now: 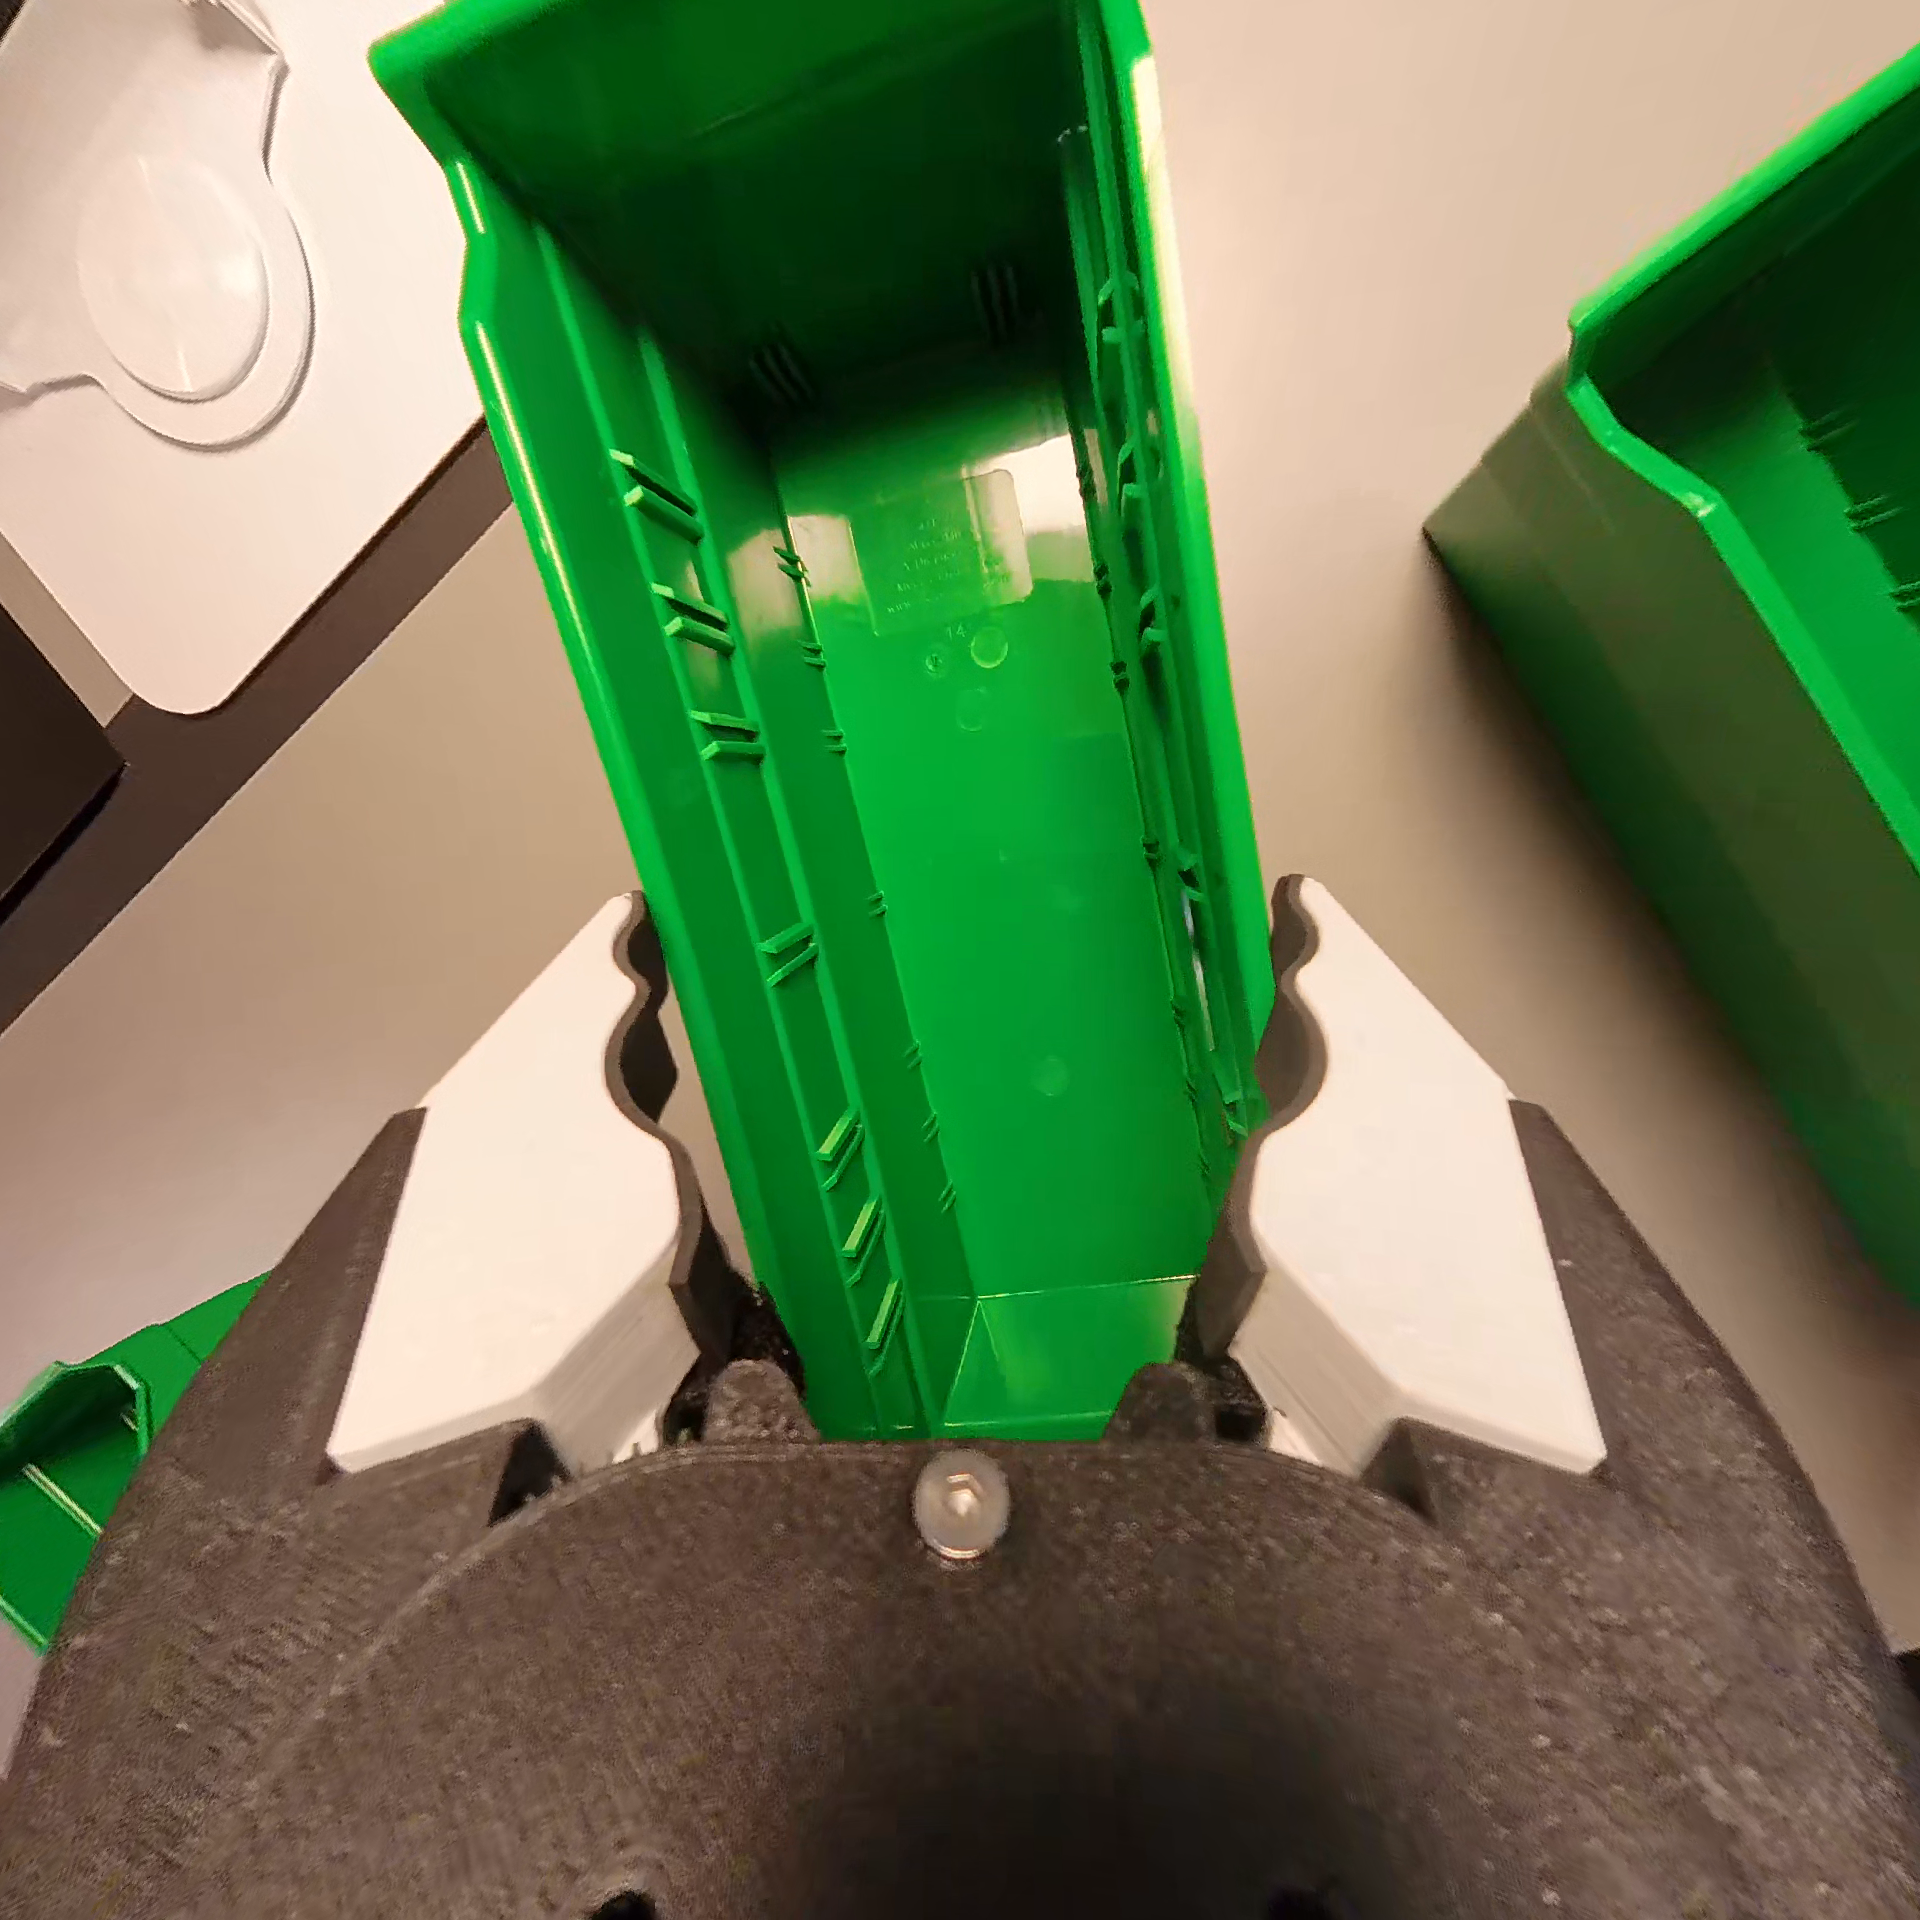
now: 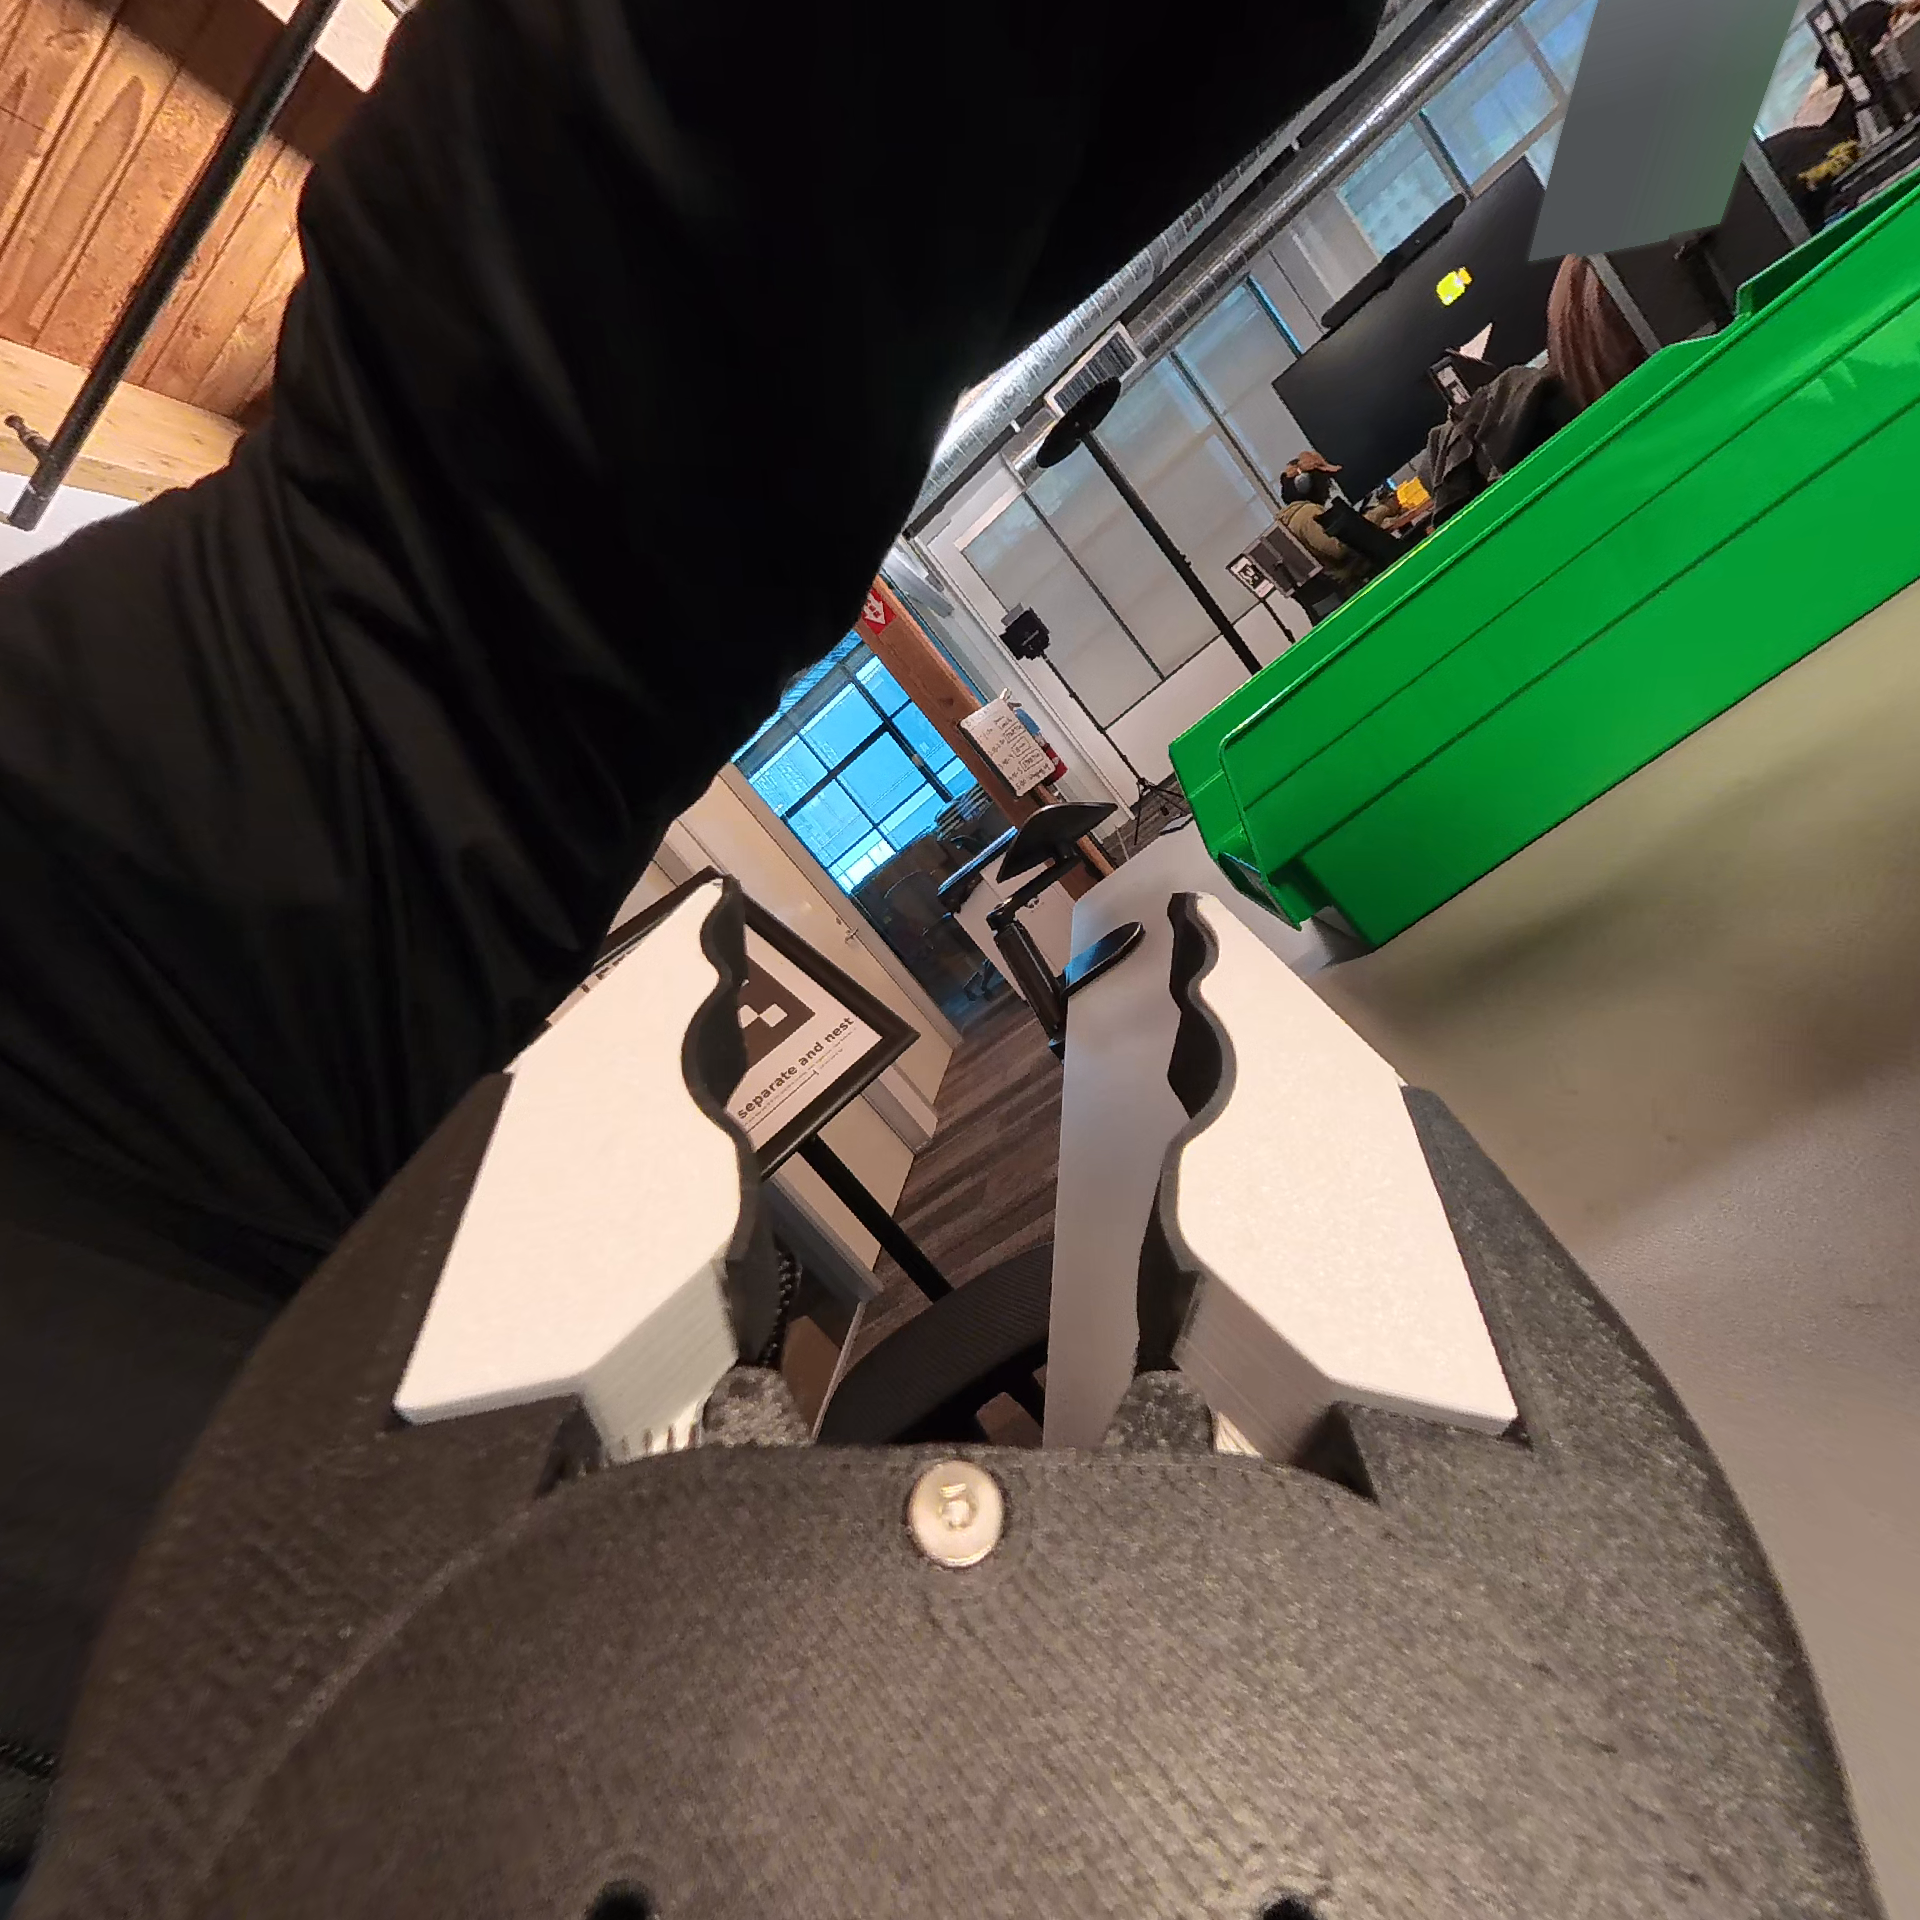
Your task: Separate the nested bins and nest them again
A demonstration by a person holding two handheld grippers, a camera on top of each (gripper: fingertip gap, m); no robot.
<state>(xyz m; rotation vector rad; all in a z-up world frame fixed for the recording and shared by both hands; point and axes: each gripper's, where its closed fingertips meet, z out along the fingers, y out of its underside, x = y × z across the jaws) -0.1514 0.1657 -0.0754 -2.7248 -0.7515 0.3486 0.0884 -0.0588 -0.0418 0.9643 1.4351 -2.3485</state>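
Note:
In the left wrist view my left gripper point(image 1: 966, 904) is shut on a long, narrow green bin point(image 1: 831, 520). Both pads press its side walls near one end. The bin's open inside faces the camera and it reaches away over the beige table point(image 1: 312, 883). A second, larger green bin point(image 1: 1714, 727) stands on the table to the right. A piece of a third green bin point(image 1: 73, 1455) shows at the lower left. In the right wrist view my right gripper point(image 2: 956, 904) is open and empty at the table's edge point(image 2: 1101, 1143). A green bin point(image 2: 1558, 675) lies on the table to its upper right.
A white moulded plastic tray point(image 1: 156, 260) lies at the far left on a dark surface. A person's black sleeve point(image 2: 416, 520) fills the upper left of the right wrist view. A framed sign on a stand point(image 2: 810, 1049) is beyond the table.

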